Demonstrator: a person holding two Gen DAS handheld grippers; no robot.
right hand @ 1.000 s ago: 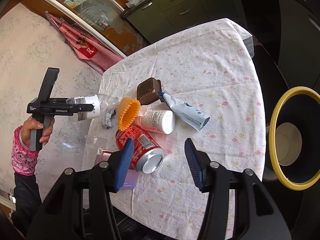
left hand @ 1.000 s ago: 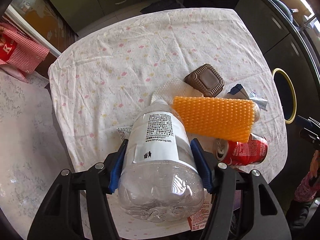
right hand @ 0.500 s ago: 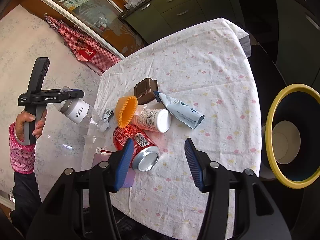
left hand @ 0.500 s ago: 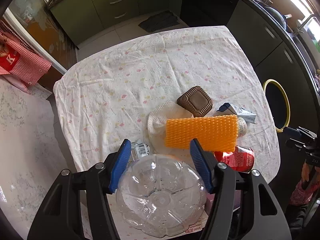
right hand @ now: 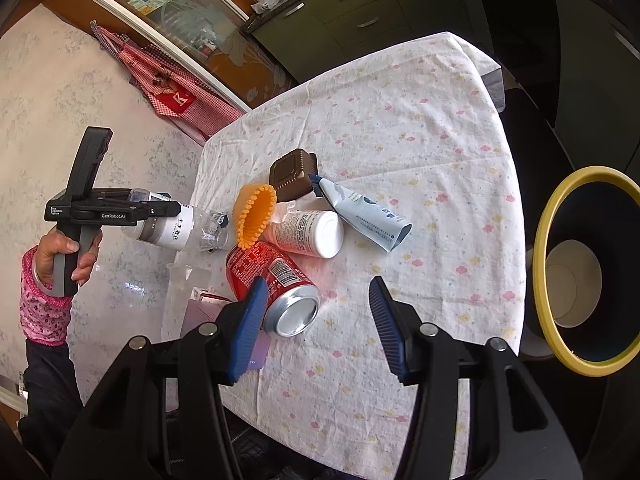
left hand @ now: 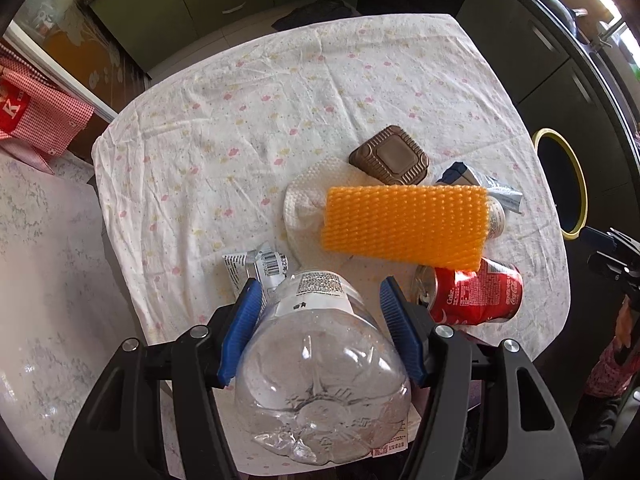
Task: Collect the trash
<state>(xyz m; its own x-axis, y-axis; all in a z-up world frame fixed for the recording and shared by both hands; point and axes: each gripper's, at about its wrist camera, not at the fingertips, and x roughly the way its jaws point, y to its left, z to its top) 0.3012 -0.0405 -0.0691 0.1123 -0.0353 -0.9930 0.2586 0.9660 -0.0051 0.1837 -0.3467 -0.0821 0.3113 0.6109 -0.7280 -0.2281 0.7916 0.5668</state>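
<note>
1. The left tongs (left hand: 320,312) are clamped on a clear plastic bottle (left hand: 320,376), its ribbed blue pads (left hand: 244,332) pressing both sides of the thin, crinkled wall; the moulded base faces the camera and the white label sits further up the body.
2. From the right wrist view, that bottle (right hand: 180,232) is held in the air off the left edge of the desk (right hand: 400,120), lying roughly level.
3. The right tongs (right hand: 318,320) stand apart and hold nothing, hovering above the near desk edge, just beside a red soda can (right hand: 276,284).
4. The can lies on its side, shiny metal bottom toward the right tongs.
5. An orange foam net sleeve (left hand: 404,224), bumpy and tubular, lies over the can's far end and a white cylindrical bottle (right hand: 312,232).
6. A brown square plastic lid (left hand: 390,160) with a scalloped rim lies behind them, touching a flattened pale-blue pouch (right hand: 364,212).
7. A white foam net (left hand: 308,204) lies flat under the sleeve; a crumpled silver wrapper (left hand: 256,268) with a barcode lies near the left tongs.
8. The desk wears a wrinkled white cloth with small pastel flowers; its far half is bare cloth.
9. A dark round bin with a yellow rim (right hand: 584,272) stands on the floor off the desk's right edge, well apart from the trash pile.
10. A red checked apron (right hand: 172,84) hangs on the wall behind.
</note>
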